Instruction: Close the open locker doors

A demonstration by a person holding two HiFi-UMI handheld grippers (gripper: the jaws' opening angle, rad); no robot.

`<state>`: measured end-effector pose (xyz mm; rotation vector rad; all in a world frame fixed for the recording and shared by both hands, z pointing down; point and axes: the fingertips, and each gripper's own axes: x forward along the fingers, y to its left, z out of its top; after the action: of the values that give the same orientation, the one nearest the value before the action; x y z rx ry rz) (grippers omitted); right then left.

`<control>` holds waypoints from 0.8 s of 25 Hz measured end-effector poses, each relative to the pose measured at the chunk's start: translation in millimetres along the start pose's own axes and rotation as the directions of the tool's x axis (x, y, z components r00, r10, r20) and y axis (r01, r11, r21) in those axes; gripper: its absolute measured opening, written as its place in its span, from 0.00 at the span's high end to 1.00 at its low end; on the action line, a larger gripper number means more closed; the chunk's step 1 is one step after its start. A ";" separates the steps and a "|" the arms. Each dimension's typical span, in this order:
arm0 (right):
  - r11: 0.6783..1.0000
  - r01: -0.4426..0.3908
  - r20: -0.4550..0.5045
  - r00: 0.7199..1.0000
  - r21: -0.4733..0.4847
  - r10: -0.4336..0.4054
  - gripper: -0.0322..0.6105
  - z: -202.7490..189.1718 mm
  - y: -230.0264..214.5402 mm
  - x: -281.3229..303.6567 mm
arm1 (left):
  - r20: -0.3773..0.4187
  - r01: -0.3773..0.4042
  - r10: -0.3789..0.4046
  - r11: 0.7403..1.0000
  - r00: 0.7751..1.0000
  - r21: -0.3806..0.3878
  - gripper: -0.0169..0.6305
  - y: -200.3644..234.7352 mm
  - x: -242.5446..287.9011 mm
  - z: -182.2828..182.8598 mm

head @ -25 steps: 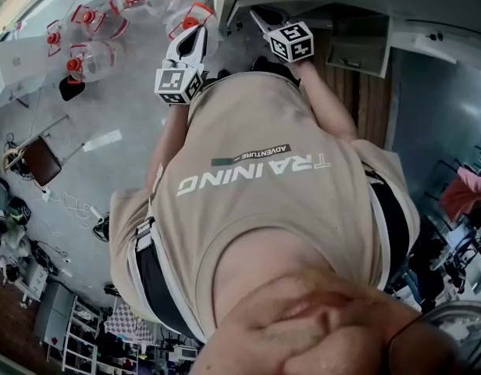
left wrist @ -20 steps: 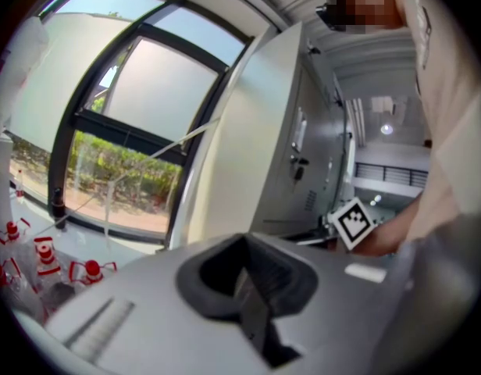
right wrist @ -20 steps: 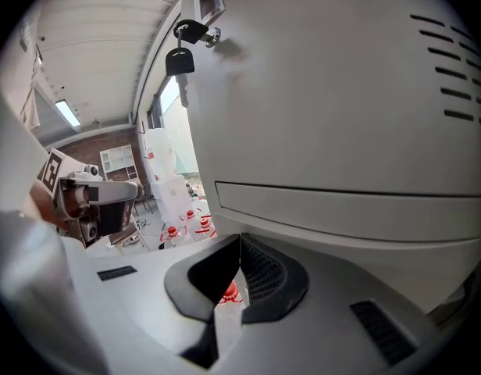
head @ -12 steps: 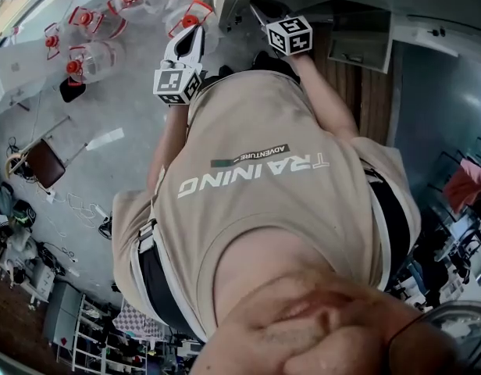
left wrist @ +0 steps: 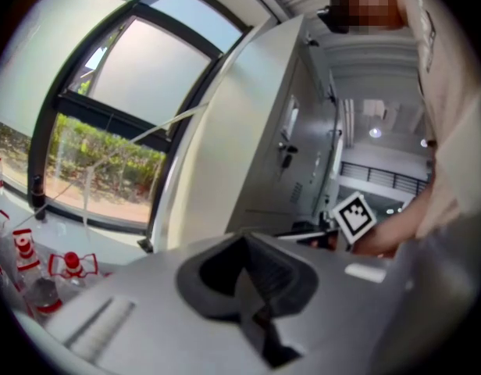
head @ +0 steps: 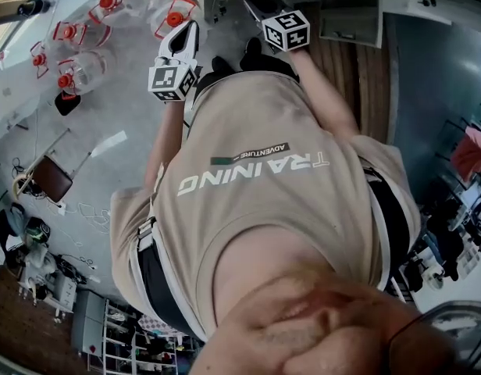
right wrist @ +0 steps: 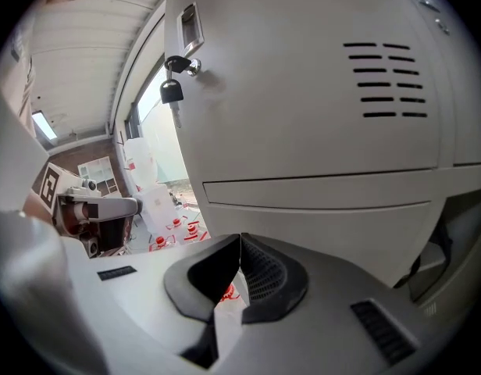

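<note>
- The left gripper [left wrist: 244, 241] has its jaws closed tip to tip, with nothing between the pads.
- The right gripper [right wrist: 240, 239] is likewise closed at the tips and empty. A narrow gap shows only behind the tips.
- The locker door [right wrist: 318, 116] stands just beyond the right gripper, its flat face turned toward the jaws.
- The visible span of the door runs from 9 to 3 o'clock. The full length is out of frame, so the long axis cannot be determined.
- A key [right wrist: 172, 92] hangs from the lock at 11 o'clock; the vent slots [right wrist: 389, 80] lie at 1 o'clock.
- In the head view the lockers [head: 348, 18] sit at 12 to 1 o'clock, ahead of both grippers.
- The floor [head: 108, 123] is grey concrete, with a wooden strip at 1 o'clock.
- Red-capped water bottles [head: 108, 6] stand on the floor at 11 o'clock.
- A large window [left wrist: 123, 92] with greenery outside fills the 9 to 11 o'clock sector of the left gripper view.
- Compared with one second ago, both grippers lie nearer the 12 o'clock edge of the head view. The bottles also lie further toward 11 o'clock.
</note>
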<state>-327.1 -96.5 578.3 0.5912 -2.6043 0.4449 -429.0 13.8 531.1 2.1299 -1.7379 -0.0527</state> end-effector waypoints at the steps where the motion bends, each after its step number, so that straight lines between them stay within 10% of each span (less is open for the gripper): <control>1: 1.000 0.012 0.006 1.000 0.004 -0.012 0.93 -1.4 -3.0 -6.1 | -0.001 0.011 -0.011 1.000 1.000 0.003 0.96 -2.3 3.9 -0.9; 20: 0.969 0.190 0.046 0.979 0.160 -0.200 0.93 -66.2 -87.8 -152.4 | -0.037 0.131 -0.127 0.985 0.991 0.110 0.96 -105.7 75.9 -15.9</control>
<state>-139.2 -95.2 581.2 0.9178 -2.5517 0.5759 -308.4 -37.5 528.2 2.3101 -1.6196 0.0420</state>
